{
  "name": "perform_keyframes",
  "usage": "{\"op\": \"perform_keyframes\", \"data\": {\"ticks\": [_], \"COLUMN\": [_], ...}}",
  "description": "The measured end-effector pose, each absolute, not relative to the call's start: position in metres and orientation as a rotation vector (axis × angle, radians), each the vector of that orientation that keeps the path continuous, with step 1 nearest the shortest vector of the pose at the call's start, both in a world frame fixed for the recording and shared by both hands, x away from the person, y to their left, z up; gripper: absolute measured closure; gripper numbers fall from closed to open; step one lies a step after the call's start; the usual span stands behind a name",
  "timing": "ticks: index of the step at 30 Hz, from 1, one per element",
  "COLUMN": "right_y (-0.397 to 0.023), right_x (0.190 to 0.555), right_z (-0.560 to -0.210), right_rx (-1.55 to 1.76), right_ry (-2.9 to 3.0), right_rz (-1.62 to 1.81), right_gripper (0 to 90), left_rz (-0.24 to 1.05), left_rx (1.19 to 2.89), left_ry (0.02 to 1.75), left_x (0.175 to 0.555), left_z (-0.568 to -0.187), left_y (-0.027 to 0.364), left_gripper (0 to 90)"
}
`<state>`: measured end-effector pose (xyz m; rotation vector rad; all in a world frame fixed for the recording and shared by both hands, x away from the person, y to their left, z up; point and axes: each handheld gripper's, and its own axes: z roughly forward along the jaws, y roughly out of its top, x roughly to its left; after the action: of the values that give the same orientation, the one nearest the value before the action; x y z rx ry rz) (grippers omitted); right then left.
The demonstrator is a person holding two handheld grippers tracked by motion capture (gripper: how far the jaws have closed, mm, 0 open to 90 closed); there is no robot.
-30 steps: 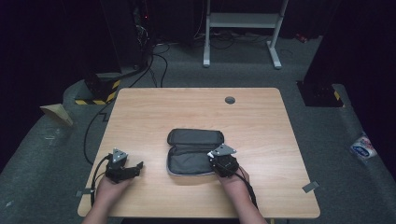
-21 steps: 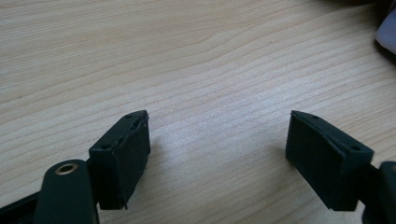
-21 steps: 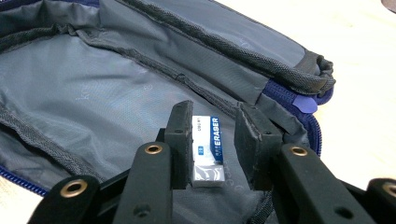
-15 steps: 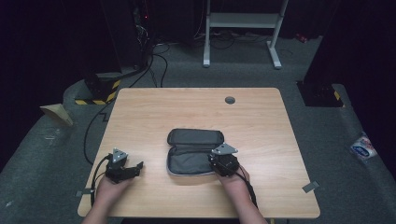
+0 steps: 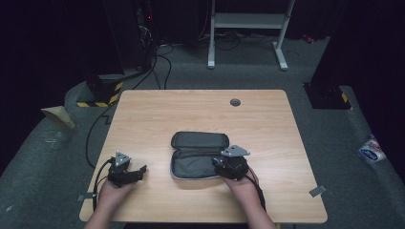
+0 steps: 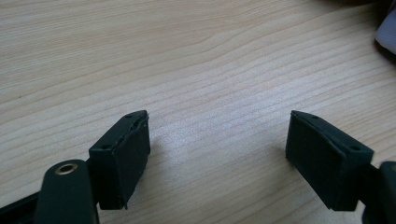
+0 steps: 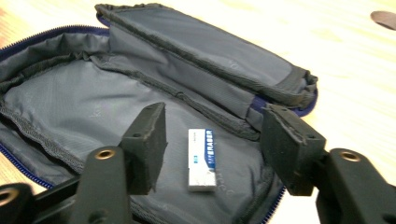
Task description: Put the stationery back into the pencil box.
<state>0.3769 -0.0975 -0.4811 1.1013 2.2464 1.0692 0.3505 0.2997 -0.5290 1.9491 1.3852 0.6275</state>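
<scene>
Now my right gripper (image 7: pixel 212 149) hovers over the open grey pouch (image 5: pixel 198 155) at table centre, jaws just opened, the white eraser (image 7: pixel 202 159) lying loose between them on the lining. My left gripper (image 5: pixel 138 171), at eight o'clock, rests released on bare table (image 5: pixel 200 109).

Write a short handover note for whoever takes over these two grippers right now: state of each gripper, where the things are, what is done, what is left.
Left gripper: jaws open, nothing between them, resting on the table at its near left.
Right gripper: jaws have just been opening; the eraser lies loose between them, pads clear of it.
Pencil case: unzipped, lying open flat at the table's near middle, grey lining up.
Done: eraser is inside the case, on the lining.
Left: probably draw the right gripper back, fold the lid over and zip it shut.
</scene>
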Motion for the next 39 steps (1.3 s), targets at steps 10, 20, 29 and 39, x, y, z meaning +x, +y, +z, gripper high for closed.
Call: {"op": "perform_keyframes", "data": {"ticks": [10, 20, 29, 39], "right_y": [-0.120, -0.154, -0.197, -0.234], "right_x": [0.375, 0.371, 0.365, 0.357], "right_z": [-0.480, -0.483, -0.493, -0.516], "right_rx": [1.155, 1.209, 1.299, 1.399], "right_ry": [2.203, 2.169, 2.086, 2.087], "right_rz": [1.111, 1.083, 1.027, 0.822], "right_gripper": [24.0, 23.4, 24.6, 23.1], "left_rz": [0.626, 0.628, 0.629, 0.630], "left_rx": [1.947, 1.947, 1.944, 1.941], "left_ry": [1.387, 1.390, 1.396, 1.396], "left_x": [0.350, 0.350, 0.350, 0.350], "left_z": [-0.529, -0.529, -0.529, -0.529], "left_y": [0.299, 0.299, 0.299, 0.299], "left_gripper": [22.3, 22.4, 22.6, 22.6]}}
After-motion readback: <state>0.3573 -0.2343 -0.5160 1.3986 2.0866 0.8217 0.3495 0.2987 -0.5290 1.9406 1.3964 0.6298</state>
